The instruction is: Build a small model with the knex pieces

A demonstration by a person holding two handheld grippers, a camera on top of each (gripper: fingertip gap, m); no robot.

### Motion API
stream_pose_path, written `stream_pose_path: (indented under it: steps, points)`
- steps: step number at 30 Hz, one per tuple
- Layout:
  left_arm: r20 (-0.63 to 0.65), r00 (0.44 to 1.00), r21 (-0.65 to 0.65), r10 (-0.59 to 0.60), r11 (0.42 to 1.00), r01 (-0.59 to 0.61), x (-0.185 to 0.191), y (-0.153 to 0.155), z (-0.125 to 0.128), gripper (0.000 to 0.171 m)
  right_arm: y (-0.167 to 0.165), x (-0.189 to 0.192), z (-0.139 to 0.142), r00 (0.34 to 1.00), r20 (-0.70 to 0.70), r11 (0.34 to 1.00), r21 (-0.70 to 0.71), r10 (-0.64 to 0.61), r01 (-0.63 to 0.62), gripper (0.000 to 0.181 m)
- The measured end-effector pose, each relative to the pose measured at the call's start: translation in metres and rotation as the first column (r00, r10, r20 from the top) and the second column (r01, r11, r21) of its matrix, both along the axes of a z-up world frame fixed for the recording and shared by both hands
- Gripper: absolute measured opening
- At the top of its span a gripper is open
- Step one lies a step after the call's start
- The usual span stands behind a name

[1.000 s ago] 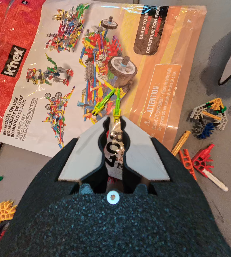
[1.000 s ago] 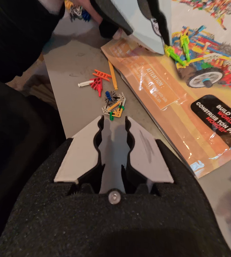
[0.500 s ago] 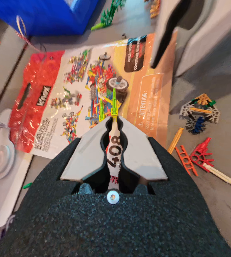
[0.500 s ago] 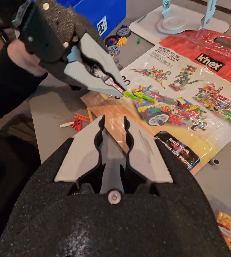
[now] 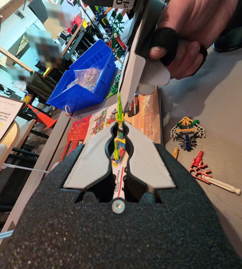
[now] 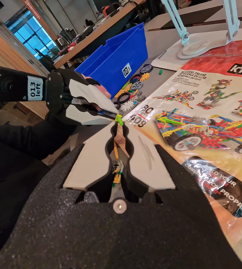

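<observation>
A: Left claw (image 5: 120, 124) — state?
B: Narrow, tips pinched on a lime-green plastic rod-and-clip piece (image 5: 119, 115). In the left wrist view the piece sticks out past the tips toward 12 o'clock.

A: Right claw?
B: In the left wrist view the right claw (image 5: 122, 101) comes down from 12 o'clock, held by a hand (image 5: 190, 36) with black finger loops. Its tips sit at the far end of the same green piece. In the right wrist view the fingers are nearly together, the green piece just beyond the tips at 12 o'clock. Touching or gripping, cannot tell.

A: Where is the piece overall?
B: Off the bench, between the two claws, above the near edge of the glossy printed plastic bag (image 6: 204, 101) lying flat on the grey bench (image 5: 226, 116).

A: Surroundings?
B: Left wrist view, 3 o'clock of the left claw: a small grey-and-yellow connector assembly (image 5: 187, 133), a red fan-shaped connector on a white rod (image 5: 200, 171), and an orange rod (image 5: 175, 152), all on the bench. At 11 o'clock, a blue plastic bin (image 5: 85, 81). Right wrist view shows loose wheels and connectors (image 6: 136, 85) beside the bin, and a white stand base (image 6: 193, 48) at 1 o'clock.
</observation>
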State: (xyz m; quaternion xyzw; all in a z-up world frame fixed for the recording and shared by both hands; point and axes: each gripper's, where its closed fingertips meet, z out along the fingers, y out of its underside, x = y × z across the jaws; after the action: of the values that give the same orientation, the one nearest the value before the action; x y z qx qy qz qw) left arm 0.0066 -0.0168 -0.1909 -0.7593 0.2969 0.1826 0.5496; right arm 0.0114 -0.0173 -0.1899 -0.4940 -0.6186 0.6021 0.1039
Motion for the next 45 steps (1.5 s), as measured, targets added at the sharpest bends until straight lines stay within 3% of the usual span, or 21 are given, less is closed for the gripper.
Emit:
stream_pose_path:
  steps: [2,4,7,12,15,17,21,25,39,43,45]
  points:
    - [-0.013,1.000,0.004,0.000,1.000,0.000,0.000,0.000,0.000,0.003,-0.001,0.000,0.002,1.000,-0.003,1.000,-0.026,-0.001,0.001,0.004]
    - [-0.037,0.999,0.018,-0.005,1.000,0.005,0.000,0.000,0.002,0.003,0.001,-0.002,0.004,1.000,-0.002,0.998,-0.065,-0.013,0.013,0.019]
    - [-0.060,0.998,0.027,-0.002,1.000,0.004,0.001,0.001,0.003,0.003,0.001,-0.002,0.008,1.000,-0.012,0.995,-0.099,-0.008,0.006,0.003]
    - [-0.069,0.998,0.030,0.007,1.000,-0.005,0.001,0.003,0.002,0.003,0.001,-0.001,0.009,0.999,-0.042,0.999,-0.054,-0.005,0.003,0.001]
    - [0.007,1.000,0.051,0.030,0.998,-0.030,-0.003,0.005,0.007,0.011,0.003,0.000,0.014,0.997,-0.082,1.000,-0.027,0.003,-0.006,0.001]
    - [0.136,0.991,0.040,0.009,0.999,-0.015,-0.003,0.004,0.011,0.015,0.001,0.002,0.017,0.993,-0.116,1.000,0.008,0.026,-0.025,0.001]
    - [0.465,0.883,-0.017,-0.059,0.997,0.075,0.004,0.004,0.013,0.019,-0.003,0.005,0.024,0.980,-0.186,0.995,0.083,0.069,-0.055,0.001]
    - [0.620,0.774,-0.018,-0.128,0.984,0.177,0.015,0.001,0.016,0.005,-0.006,0.009,0.031,0.967,-0.228,0.990,0.104,0.114,-0.092,0.001]
    - [0.811,0.533,0.088,-0.241,0.951,0.297,0.026,-0.005,0.036,0.003,-0.011,0.016,0.045,0.938,-0.298,0.981,0.139,0.175,-0.139,0.001]
    - [0.818,0.517,0.098,-0.253,0.946,0.308,0.026,-0.006,0.038,0.002,-0.010,0.014,0.044,0.937,-0.306,0.982,0.140,0.167,-0.129,0.001]
    - [0.795,0.563,0.077,-0.227,0.958,0.277,0.023,-0.003,0.033,0.002,-0.008,0.012,0.041,0.939,-0.310,0.979,0.181,0.150,-0.097,0.001]
